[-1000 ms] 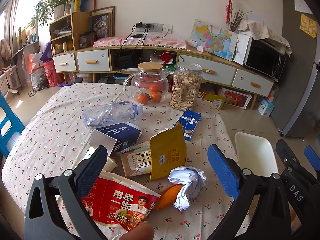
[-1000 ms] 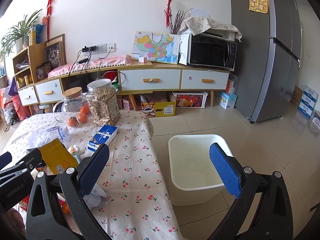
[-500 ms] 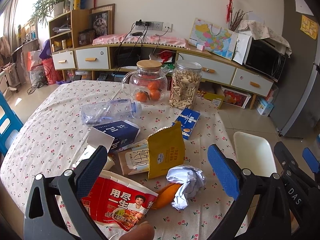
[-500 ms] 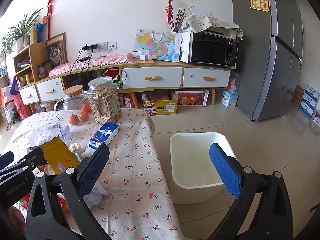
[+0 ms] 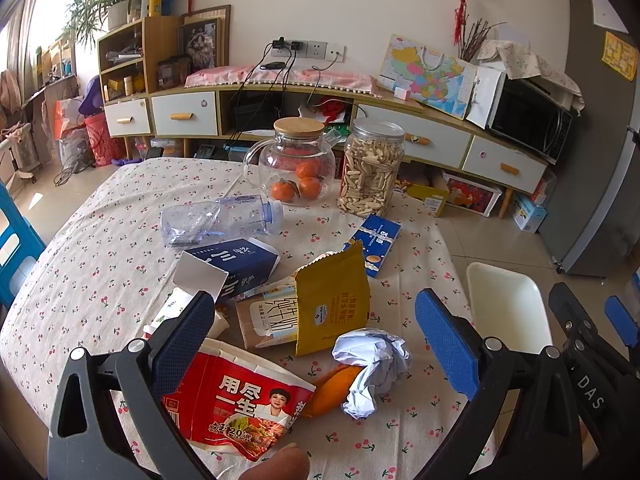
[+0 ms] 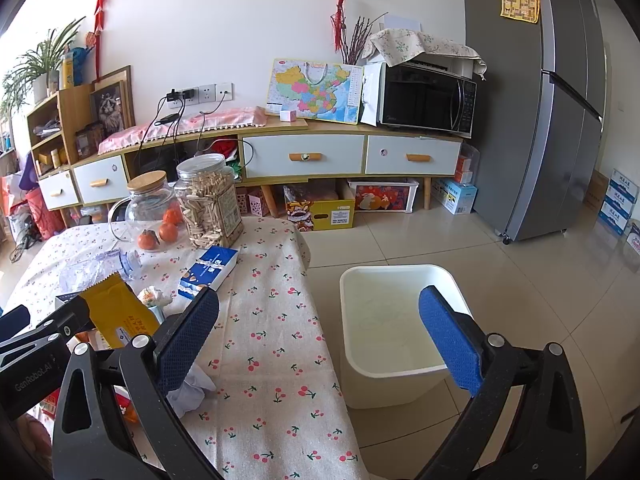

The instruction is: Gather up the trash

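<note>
While both tools hang above the near edge of the table (image 5: 92,240), neither grips anything. The left gripper (image 5: 312,336) has its blue-padded fingers spread wide, empty, over a heap of litter; the right gripper (image 6: 320,332) is likewise splayed and empty, its view straddling the table's right edge and the white bin (image 6: 400,320) on the floor just beside that edge.

Taking the crumpled paper ball (image 5: 372,364) as landmark: an orange peel (image 5: 330,388) touches it on the left, and a red noodle-cup wrapper (image 5: 240,400) lies further left, partly under the left gripper's left finger. Just beyond the ball stands a torn yellow snack bag (image 5: 332,296), leaning against a brown milk carton (image 5: 268,316). Behind that carton lies a dark blue carton (image 5: 232,268) with its flap open, and farther back a crushed clear plastic bottle (image 5: 216,220) on its side. A small blue box (image 5: 376,244) sits beyond and right of the yellow bag. At the table's far side, well apart from the ball, a glass pot (image 5: 296,168) holding tangerines stands next to a clear jar (image 5: 372,172) of pale snacks.
</note>
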Demonstrator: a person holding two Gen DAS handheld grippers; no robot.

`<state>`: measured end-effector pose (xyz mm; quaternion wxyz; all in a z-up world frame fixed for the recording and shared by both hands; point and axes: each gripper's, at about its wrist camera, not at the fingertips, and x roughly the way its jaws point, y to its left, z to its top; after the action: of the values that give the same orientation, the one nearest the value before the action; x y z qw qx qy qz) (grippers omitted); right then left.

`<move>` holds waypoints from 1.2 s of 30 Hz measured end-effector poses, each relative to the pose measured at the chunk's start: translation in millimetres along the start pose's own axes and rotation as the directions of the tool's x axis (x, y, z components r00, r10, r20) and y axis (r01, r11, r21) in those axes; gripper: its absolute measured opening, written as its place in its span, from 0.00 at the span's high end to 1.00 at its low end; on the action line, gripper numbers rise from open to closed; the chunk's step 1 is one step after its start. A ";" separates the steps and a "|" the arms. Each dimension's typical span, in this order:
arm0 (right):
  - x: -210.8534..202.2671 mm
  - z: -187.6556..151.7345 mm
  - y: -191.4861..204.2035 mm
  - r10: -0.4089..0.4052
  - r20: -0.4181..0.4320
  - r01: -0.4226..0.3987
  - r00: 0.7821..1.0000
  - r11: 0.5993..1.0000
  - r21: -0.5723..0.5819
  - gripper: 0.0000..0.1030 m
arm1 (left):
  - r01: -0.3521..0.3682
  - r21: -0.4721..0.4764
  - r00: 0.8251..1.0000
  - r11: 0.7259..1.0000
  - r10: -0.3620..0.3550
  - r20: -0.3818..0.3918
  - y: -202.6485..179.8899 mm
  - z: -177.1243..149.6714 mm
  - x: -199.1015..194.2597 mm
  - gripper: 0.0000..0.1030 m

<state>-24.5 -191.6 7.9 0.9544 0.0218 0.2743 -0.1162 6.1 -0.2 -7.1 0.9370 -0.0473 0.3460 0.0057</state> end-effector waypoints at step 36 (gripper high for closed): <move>0.8 0.0 0.0 0.001 -0.004 -0.001 1.000 1.000 -0.001 0.07 | -0.006 -0.007 1.000 1.000 0.006 -0.018 1.7 -2.8 4.4 0.06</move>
<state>-23.8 -191.8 7.6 0.9538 0.0216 0.2764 -0.1154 7.5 1.2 -12.2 0.9337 -0.0496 0.3544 0.0091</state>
